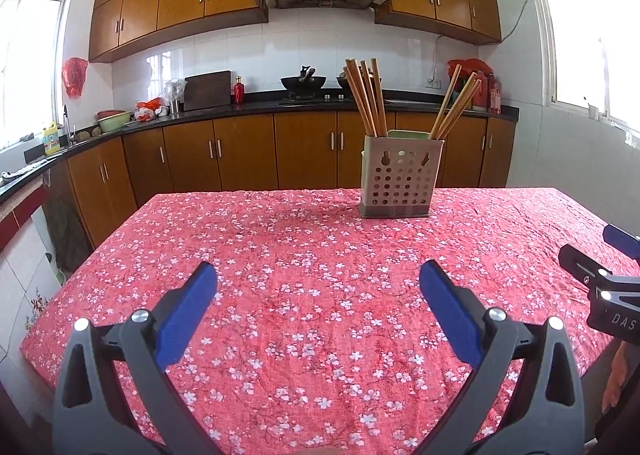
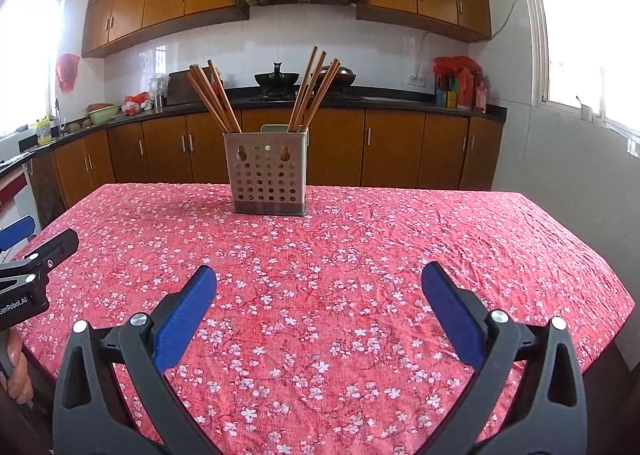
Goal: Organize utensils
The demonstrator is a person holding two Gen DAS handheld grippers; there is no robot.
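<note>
A beige perforated utensil holder (image 1: 401,179) stands near the far edge of the table, also in the right wrist view (image 2: 267,175). Several wooden chopsticks (image 1: 366,97) lean left in one side of it and several more chopsticks (image 1: 457,106) lean right in the other; they also show in the right wrist view (image 2: 214,99) (image 2: 313,89). My left gripper (image 1: 318,287) is open and empty above the near part of the table. My right gripper (image 2: 319,287) is open and empty, beside the left one.
A red floral tablecloth (image 1: 304,267) covers the table. The right gripper's body shows at the right edge of the left wrist view (image 1: 600,279); the left one's at the left edge of the right wrist view (image 2: 36,263). Kitchen counter and cabinets (image 2: 360,143) stand behind.
</note>
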